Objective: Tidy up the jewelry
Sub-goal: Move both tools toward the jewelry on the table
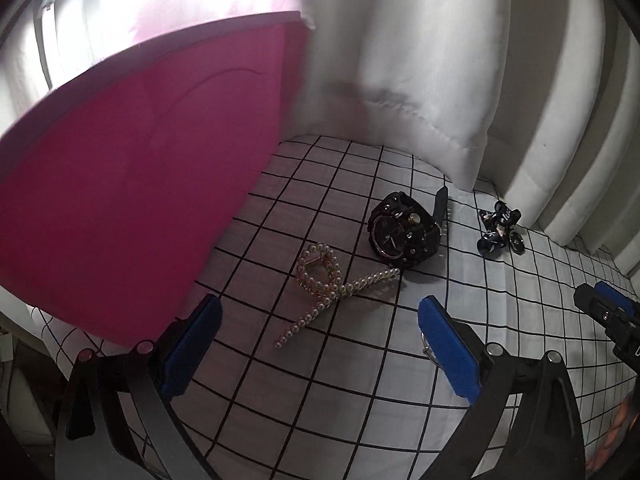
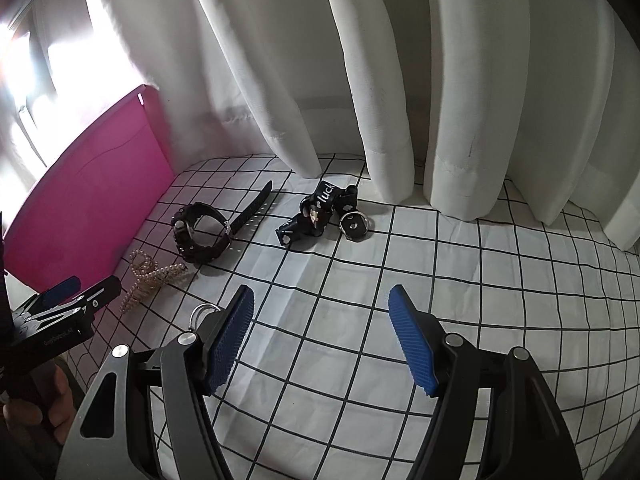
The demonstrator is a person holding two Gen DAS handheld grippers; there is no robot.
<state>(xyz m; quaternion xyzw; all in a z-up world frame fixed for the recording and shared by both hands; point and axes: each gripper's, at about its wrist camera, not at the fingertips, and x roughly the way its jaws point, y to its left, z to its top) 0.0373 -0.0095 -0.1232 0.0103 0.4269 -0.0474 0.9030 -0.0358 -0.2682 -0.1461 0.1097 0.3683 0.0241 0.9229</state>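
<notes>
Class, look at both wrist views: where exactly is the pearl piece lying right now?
The pearl piece lies on the checked cloth between the pink box and black watch, just ahead of the open left gripper.

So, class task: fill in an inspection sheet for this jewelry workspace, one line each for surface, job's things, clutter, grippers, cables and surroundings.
Surface: white cloth with black grid, lightly creased.
Job's things: pearl hair clip near the pink box; black watch lying unbuckled beside it; black printed strap with a metal ring further right; a small metal ring by the right gripper's finger.
Clutter: nothing seen.
Grippers: left gripper open, empty; right gripper open, empty.
Cables: nothing seen.
Surroundings: white curtain behind; bright window at left.
</notes>
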